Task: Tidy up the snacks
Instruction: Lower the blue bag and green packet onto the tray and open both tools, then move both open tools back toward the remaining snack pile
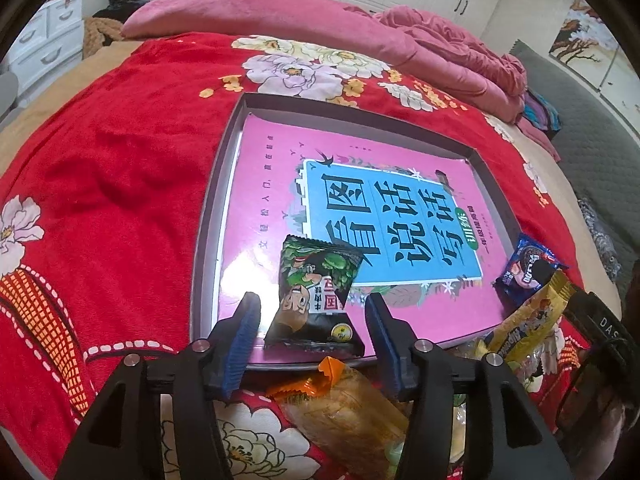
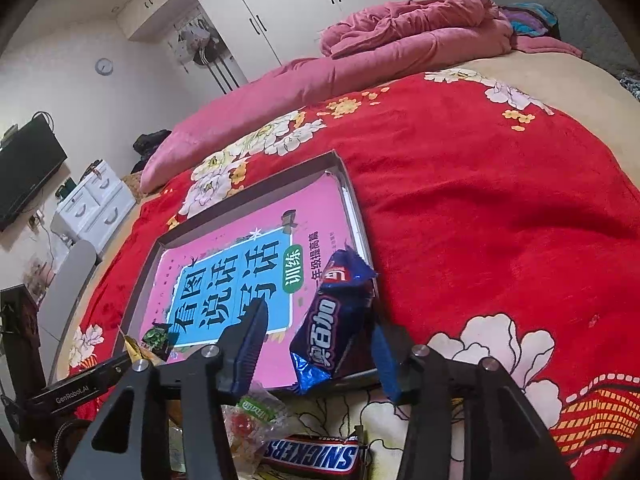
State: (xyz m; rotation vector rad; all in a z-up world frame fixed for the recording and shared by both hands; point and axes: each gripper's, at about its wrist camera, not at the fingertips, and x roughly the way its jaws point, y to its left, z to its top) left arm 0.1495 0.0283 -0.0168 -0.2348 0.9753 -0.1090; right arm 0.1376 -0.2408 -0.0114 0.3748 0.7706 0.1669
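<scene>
A shallow grey tray [image 1: 208, 216] holding a pink book [image 1: 272, 184] lies on the red bed cover. A black-and-green snack packet [image 1: 316, 296] lies on the book's near edge, between the open fingers of my left gripper [image 1: 314, 320], which do not touch it. A blue Oreo pack [image 2: 336, 320] lies on the tray's near right corner, between the open fingers of my right gripper [image 2: 320, 344]. The Oreo pack also shows in the left wrist view [image 1: 528, 272]. The tray [image 2: 352, 200] shows in the right wrist view too.
Loose snacks lie in front of the tray: an orange-ended clear pack [image 1: 344, 408], a yellow pack [image 1: 528, 320], a Snickers bar [image 2: 312, 454] and a clear candy bag [image 2: 252, 420]. Pink quilts [image 1: 280, 20] are piled at the bed's far side.
</scene>
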